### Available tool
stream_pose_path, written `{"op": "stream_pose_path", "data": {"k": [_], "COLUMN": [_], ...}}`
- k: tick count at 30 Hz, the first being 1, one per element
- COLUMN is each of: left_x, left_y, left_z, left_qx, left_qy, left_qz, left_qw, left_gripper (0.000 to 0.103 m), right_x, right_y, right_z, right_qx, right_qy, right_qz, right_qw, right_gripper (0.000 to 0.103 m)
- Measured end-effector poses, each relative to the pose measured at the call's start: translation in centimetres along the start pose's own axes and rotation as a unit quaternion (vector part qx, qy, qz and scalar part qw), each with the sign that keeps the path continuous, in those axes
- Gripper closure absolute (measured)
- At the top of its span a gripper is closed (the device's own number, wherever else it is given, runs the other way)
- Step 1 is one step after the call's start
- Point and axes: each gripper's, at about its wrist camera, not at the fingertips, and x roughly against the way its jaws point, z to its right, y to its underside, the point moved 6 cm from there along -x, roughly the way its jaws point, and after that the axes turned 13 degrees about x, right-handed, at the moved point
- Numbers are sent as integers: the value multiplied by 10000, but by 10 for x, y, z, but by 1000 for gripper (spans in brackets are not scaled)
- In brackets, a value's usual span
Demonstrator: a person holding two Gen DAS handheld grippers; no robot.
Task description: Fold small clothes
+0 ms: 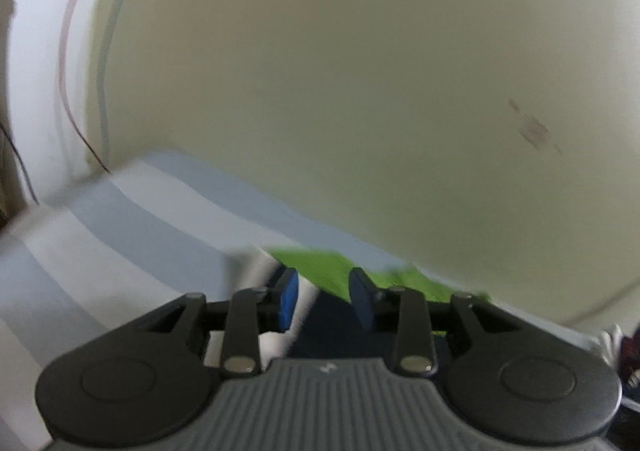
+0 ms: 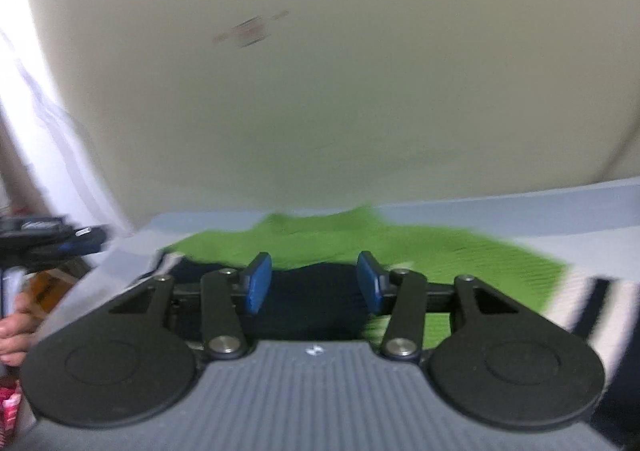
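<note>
A pale cream wall [image 2: 320, 99] fills the background of both blurred views, and a bed sheet [image 1: 120, 235] with broad blue and white stripes runs along its foot.

The left gripper [image 1: 325, 301] has its blue-padded fingers [image 1: 289, 297] spread with a clear gap between them, nothing caught there. Just past them a dark navy cloth [image 1: 320, 327] lies on the sheet, and beyond it a bright green garment [image 1: 320, 267] stretches toward the wall.

The right gripper [image 2: 313, 283] is likewise parted, its pads [image 2: 258, 283] empty and poised over the same navy cloth [image 2: 312, 299]. The green garment [image 2: 440, 255] spreads flat behind and to the right of it, reaching nearly to the wall. At the left edge of this view the other gripper [image 2: 52, 243] shows, with a hand [image 2: 16, 331] below it.
</note>
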Motion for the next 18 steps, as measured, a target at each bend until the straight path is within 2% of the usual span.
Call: {"op": "stream_pose_path", "data": {"k": [1,2,4,5,7,9,11,12,13,14,15,18], "left_x": [-7,-19,-40,-39,-35,-31,-25,-21,-19,-18,-17,-28], "left_y": [13,26,52,58,65,69,75,78,85,90,98,120], "left_z": [4,9,2,1,3,2,6,10,15,19,23,23], "left_qx": [-32,-59,-36,-111,-348,-248,-23,-206,-184,-215,-288,-579], "left_qy": [32,-34,-365,-360,-478,-536,-370,-162,-40,27,71,-53], "left_qz": [-124,-257,-633,-422,-282,-338,-450,-380,-408,-403,-363,-300], "left_qw": [9999,9996,9973,9984,9979,9977,9983,9989,9990,9990,9989,9979], "left_gripper": [68,68,69,69,69,66,65,63,60,52,48,48], "right_x": [-15,-34,-49,-46,-32,-17,-8,-9,-5,-7,-9,-17], "right_y": [7,17,23,25,31,43,54,57,61,66,67,74], "right_z": [0,6,22,33,42,38,30,27,28,31,39,56], "right_qx": [-40,-41,-318,-665,-951,-755,-697,-697,-726,-827,-1019,-1599], "right_qy": [-90,60,506,618,850,991,901,864,839,833,824,707], "right_qz": [-225,-553,-450,-417,-272,-104,92,163,217,245,251,284], "right_qw": [9997,9984,9972,9950,9915,9922,9934,9937,9936,9928,9911,9842], "right_gripper": [53,53,84,86,79,68,67,67,65,63,62,62]}}
